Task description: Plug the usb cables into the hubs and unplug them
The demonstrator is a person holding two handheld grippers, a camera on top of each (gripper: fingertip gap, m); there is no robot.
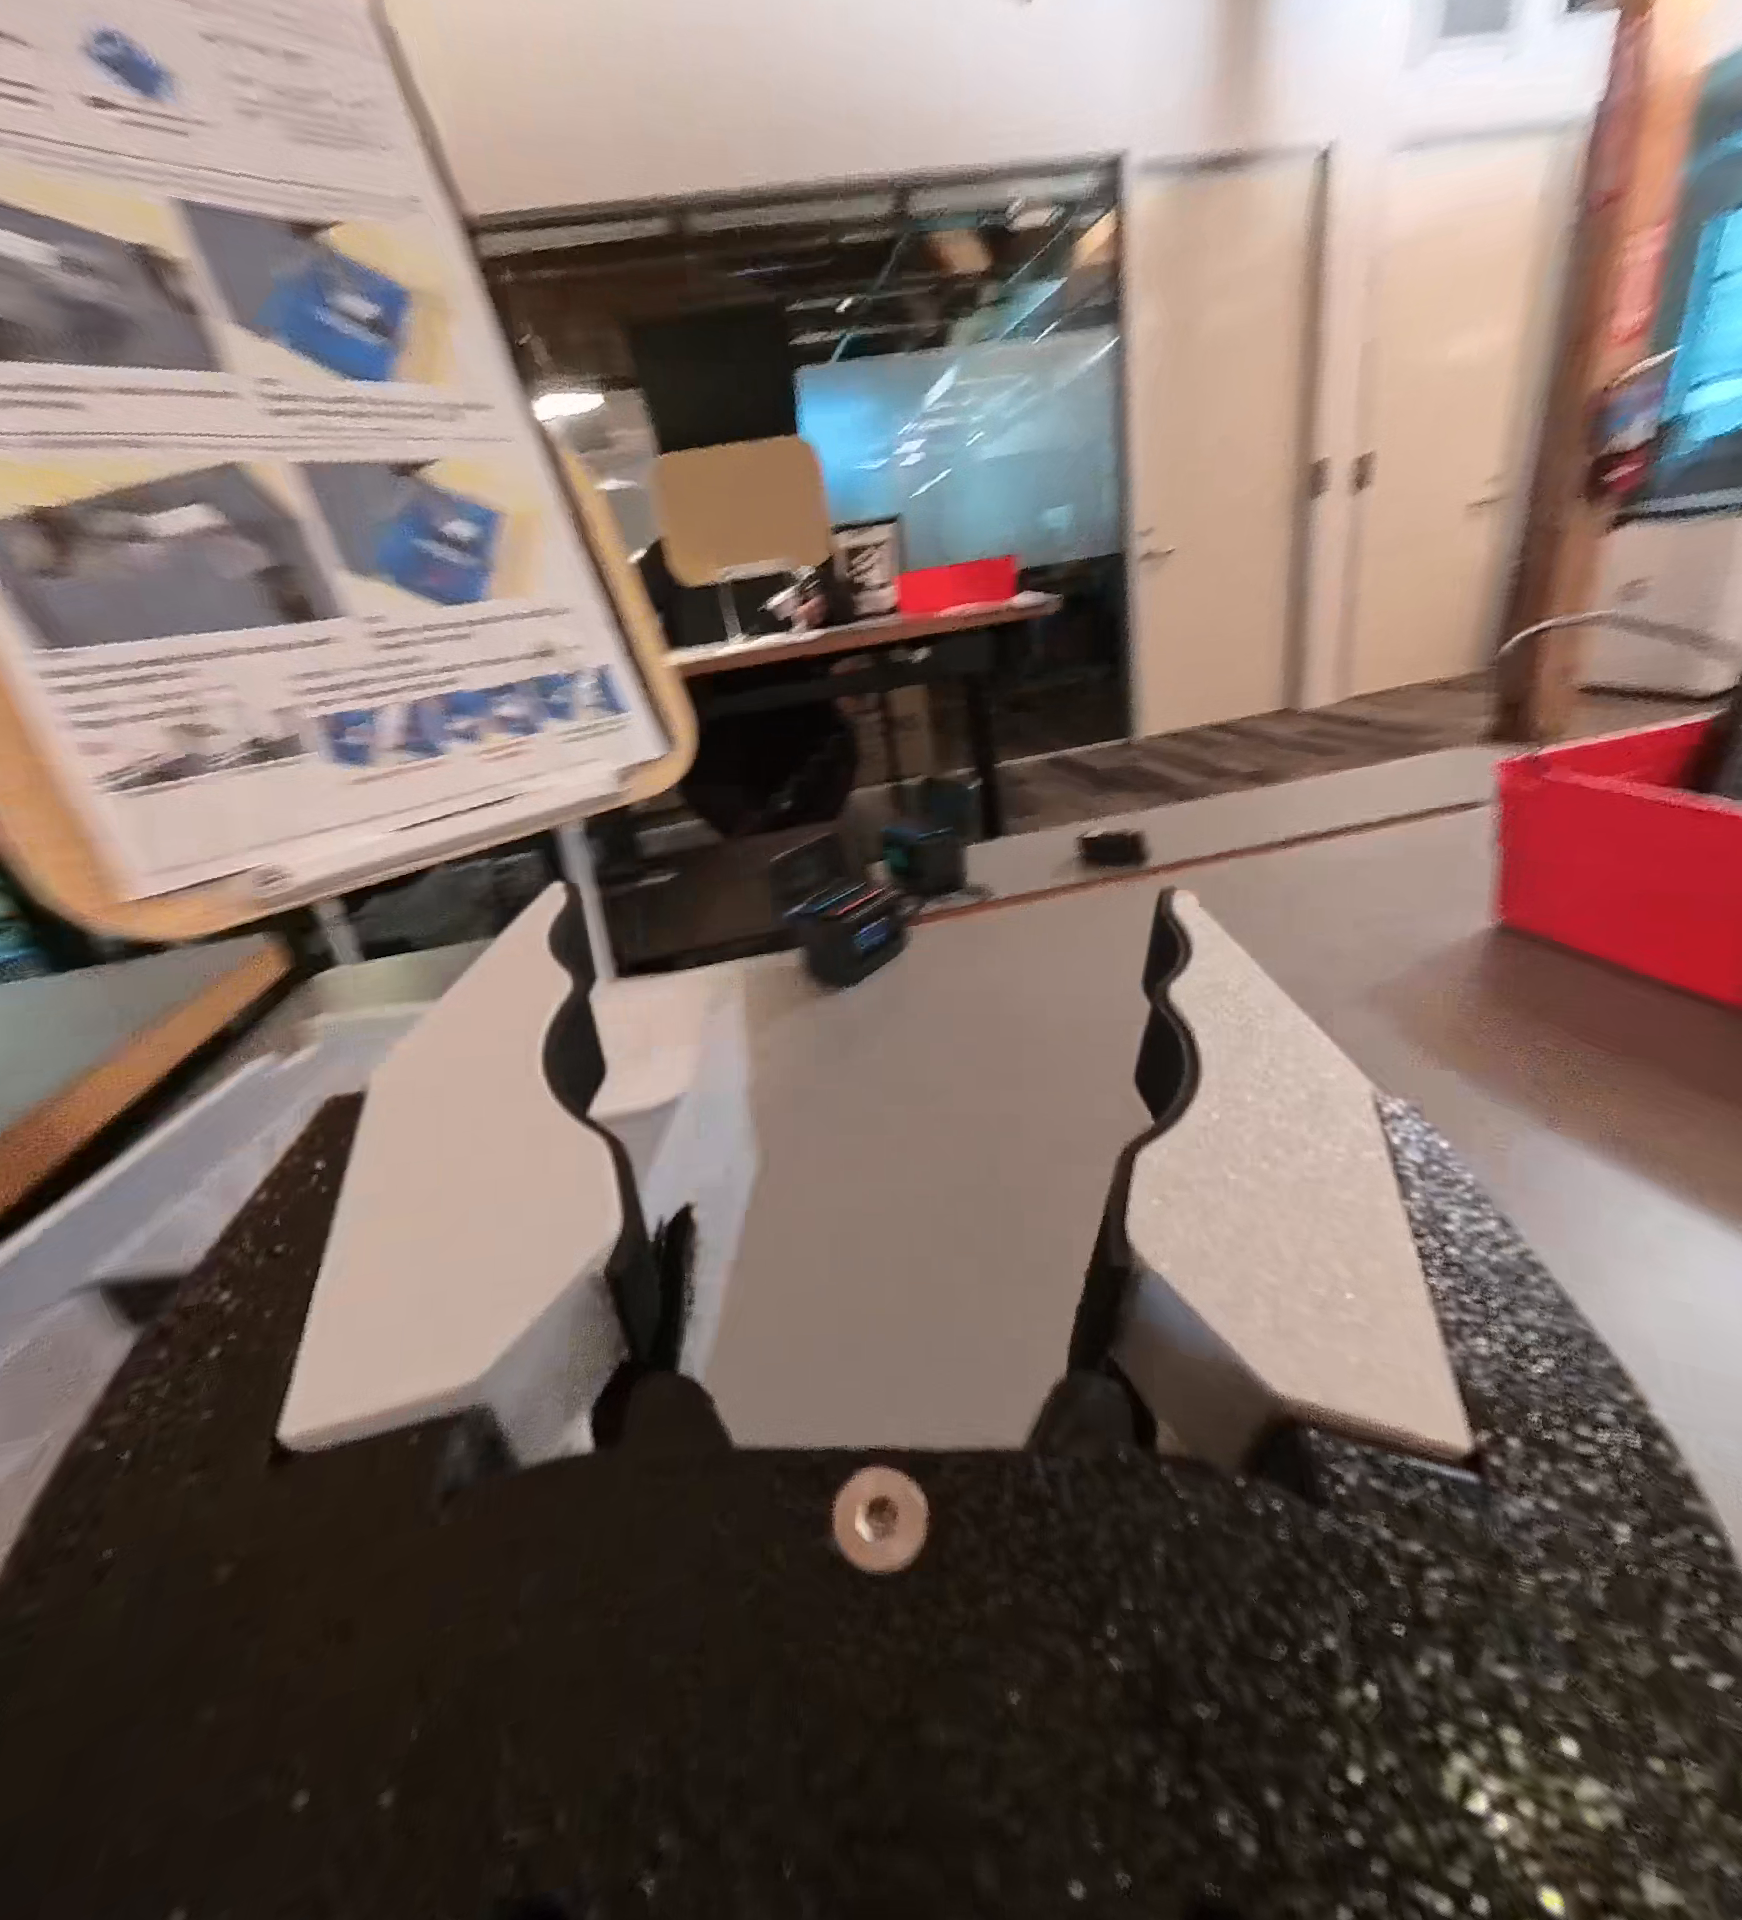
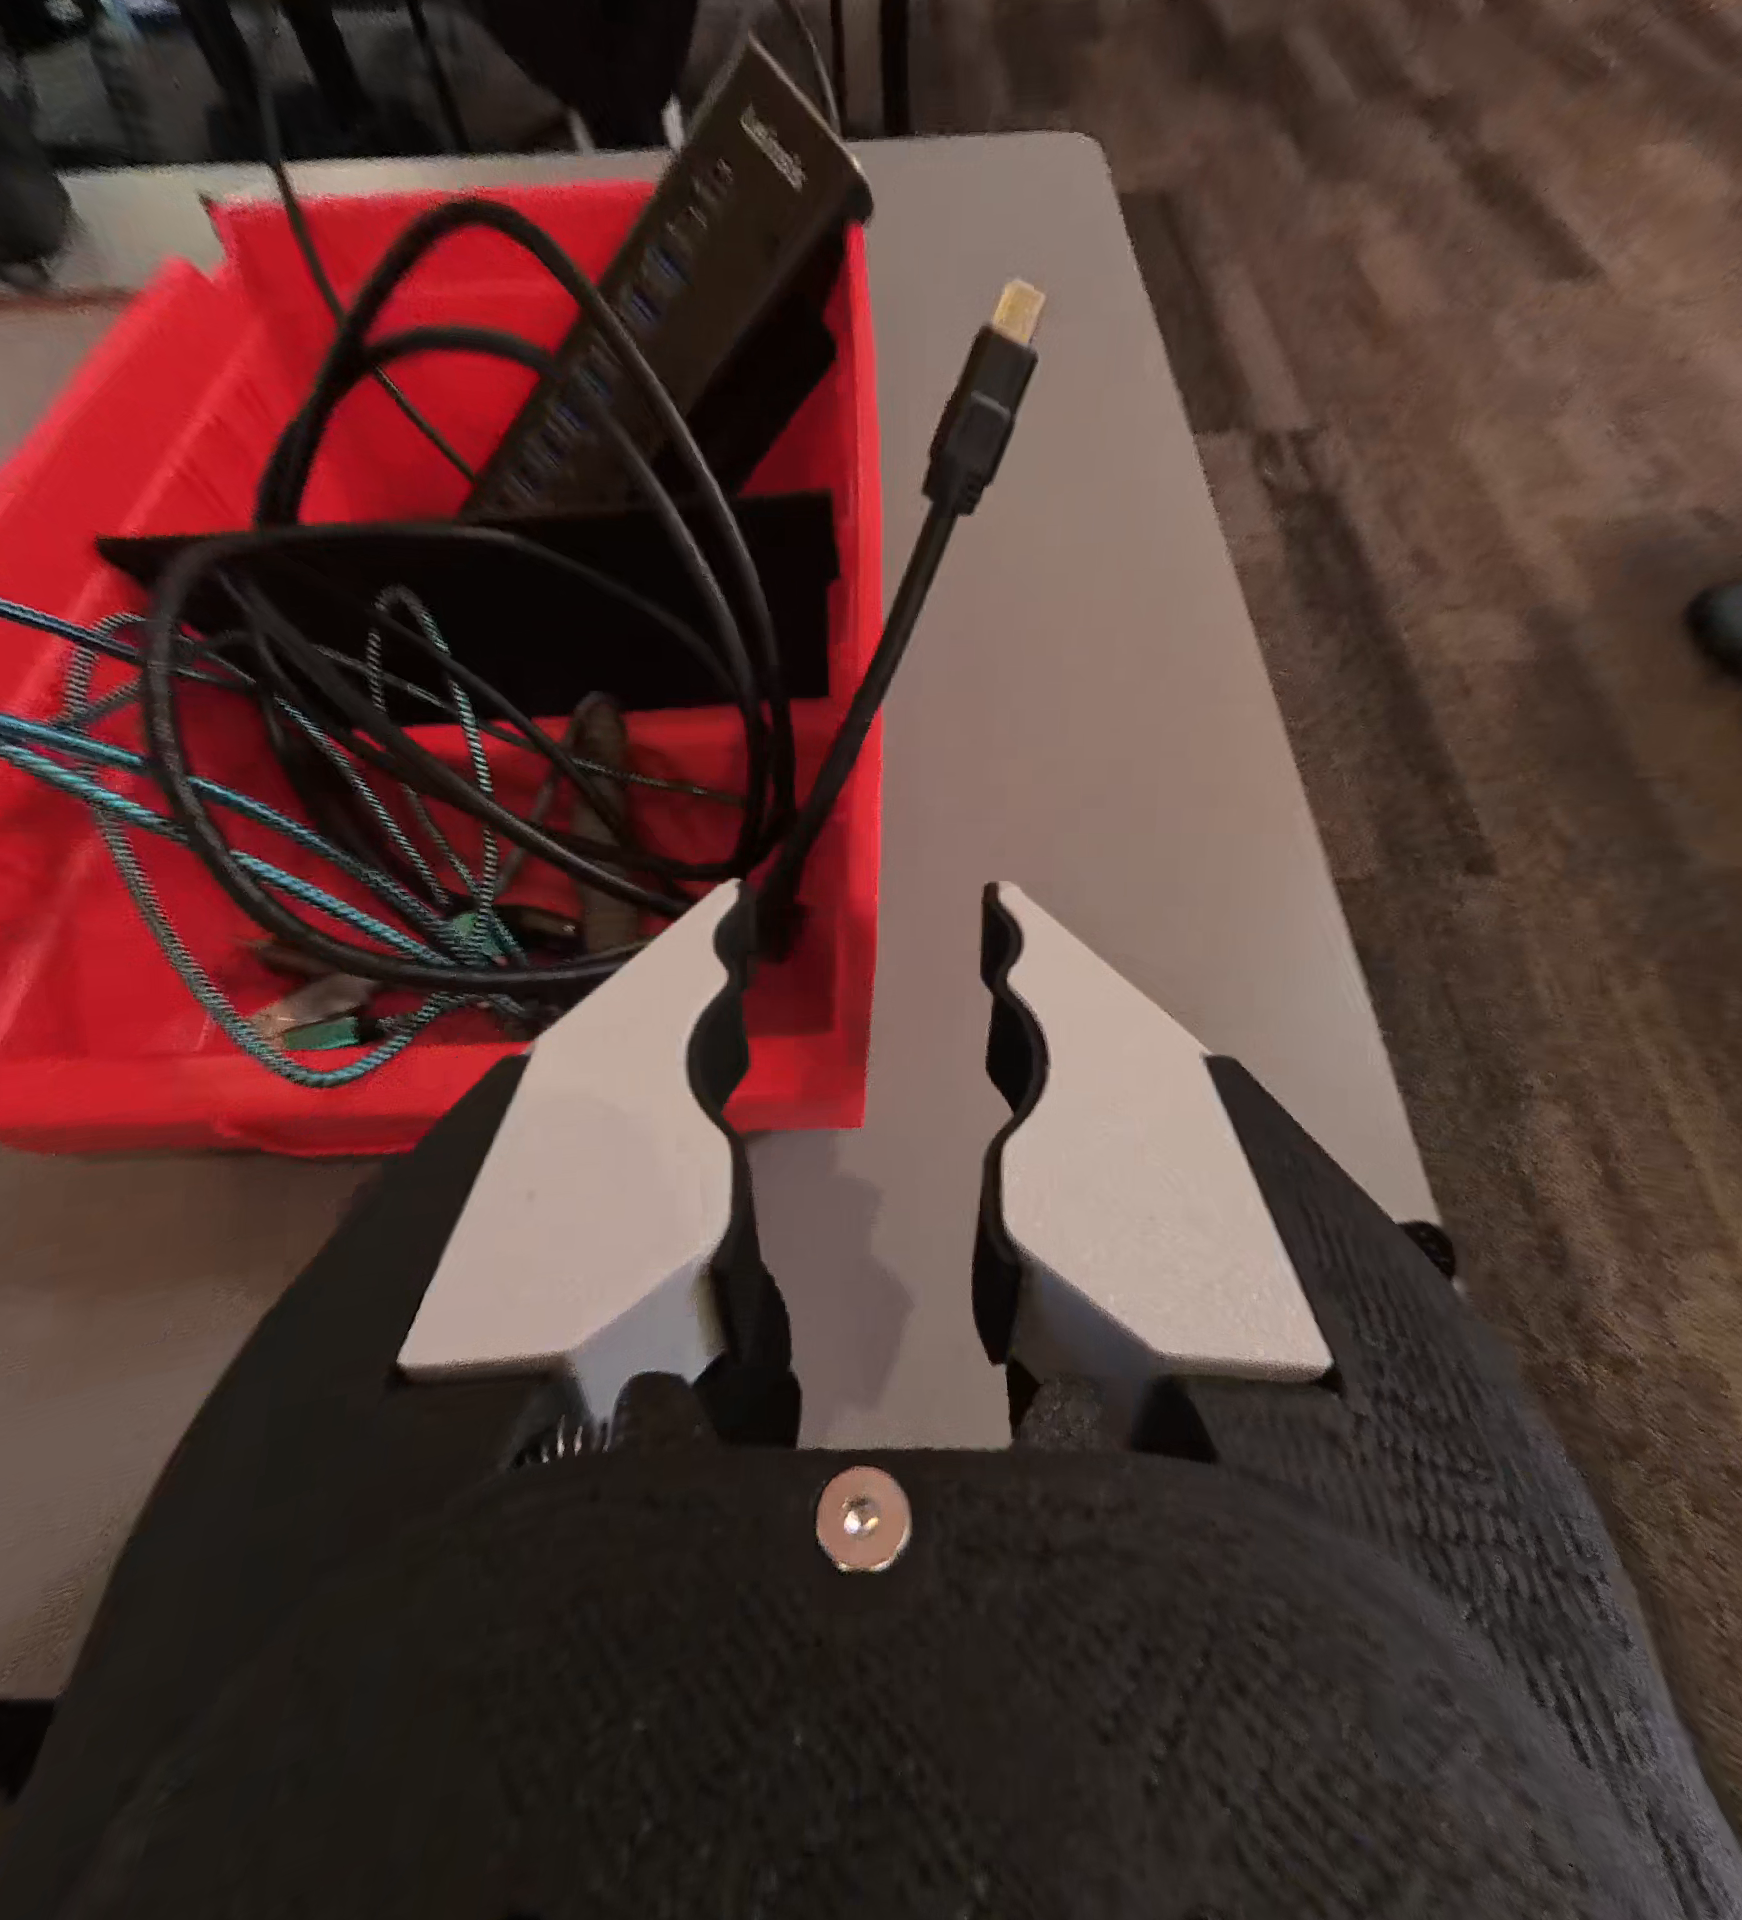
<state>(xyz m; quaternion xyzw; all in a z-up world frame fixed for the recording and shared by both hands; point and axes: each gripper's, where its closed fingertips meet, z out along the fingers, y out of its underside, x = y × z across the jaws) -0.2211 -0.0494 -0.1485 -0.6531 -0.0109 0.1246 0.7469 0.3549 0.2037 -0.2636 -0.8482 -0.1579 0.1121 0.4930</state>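
Black USB cable (image 2: 867, 665) leaned over the red bin (image 2: 36, 914), its gold plug at twelve o'clock beyond our right gripper (image 2: 862, 914).

Both our tongs stood released and empty, the left gripper (image 1: 867, 914) well apart over bare table (image 1: 1469, 1195). We judged the cable light and springy, best taken by the stiff plug housing; the hub (image 2: 680, 312) stood propped at eleven o'clock.

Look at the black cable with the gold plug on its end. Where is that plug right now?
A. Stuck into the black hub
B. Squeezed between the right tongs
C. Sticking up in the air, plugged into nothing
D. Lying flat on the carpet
C: the gold plug stands free above the grey table, apart from the black hub in the red bin.
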